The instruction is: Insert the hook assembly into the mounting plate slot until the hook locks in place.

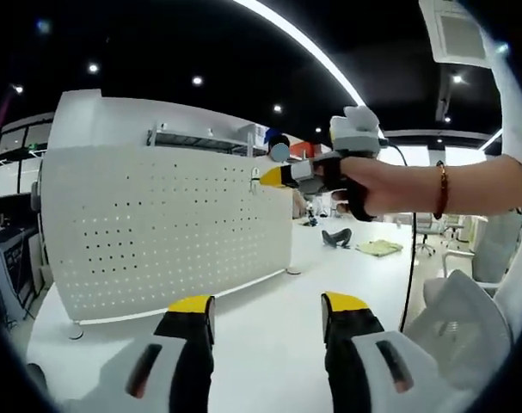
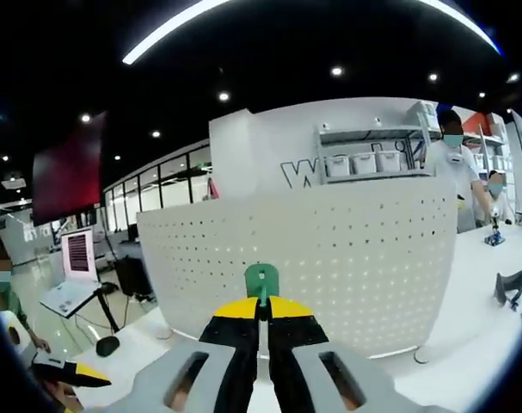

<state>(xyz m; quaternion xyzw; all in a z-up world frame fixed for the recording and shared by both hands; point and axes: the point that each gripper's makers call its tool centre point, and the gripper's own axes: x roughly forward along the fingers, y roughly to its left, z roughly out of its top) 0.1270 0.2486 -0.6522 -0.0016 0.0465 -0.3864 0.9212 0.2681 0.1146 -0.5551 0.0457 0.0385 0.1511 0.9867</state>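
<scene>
the right gripper point(image 2: 262, 311), nearest in its own view, has its jaws closed on the green hook point(image 2: 261, 281), which sits just short of the pegboard point(image 2: 329, 249) standing on the white table point(image 2: 467, 301). the left gripper point(image 1: 269, 317) hangs with its jaws wide apart and nothing between them, low over the table's near edge, and its view catches the other tool at the board's upper right corner. the step looks like the final approach: next comes lining the hook up with a slot and pushing until it locks, though the hook's back and the exact slot are hidden.
</scene>
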